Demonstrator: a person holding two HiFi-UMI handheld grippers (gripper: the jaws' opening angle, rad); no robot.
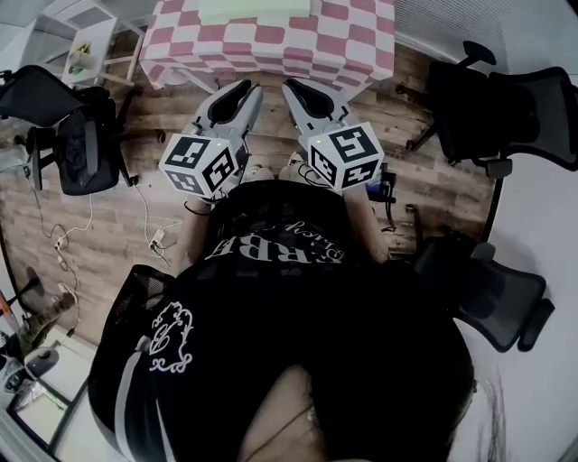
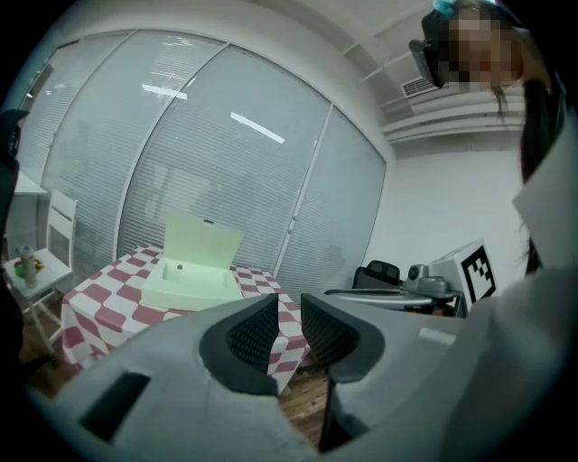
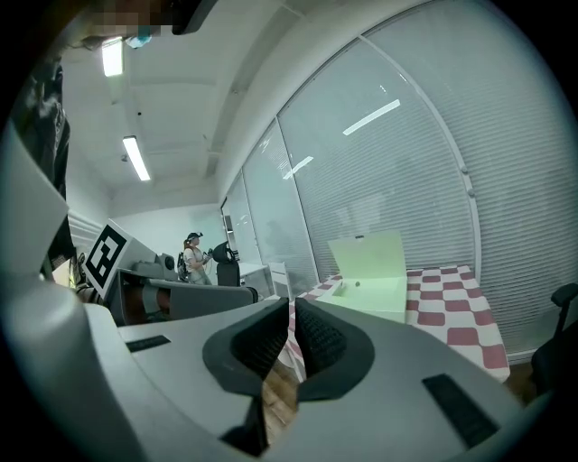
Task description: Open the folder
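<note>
The pale green folder (image 1: 256,9) lies on the table with the red-and-white checked cloth (image 1: 271,50), at the top edge of the head view. In the left gripper view the folder (image 2: 191,269) has its flap standing upright behind its flat base; the right gripper view shows the folder (image 3: 372,275) the same way. Both grippers are held side by side in front of the person's body, short of the table. My left gripper (image 1: 246,87) (image 2: 289,305) and right gripper (image 1: 291,87) (image 3: 292,309) each have their jaws close together with nothing between them.
Black office chairs stand on the wooden floor at the left (image 1: 72,126), the right (image 1: 506,108) and the lower right (image 1: 488,289). A white folding chair (image 1: 86,45) with small items is beside the table's left corner. Cables (image 1: 153,239) lie on the floor.
</note>
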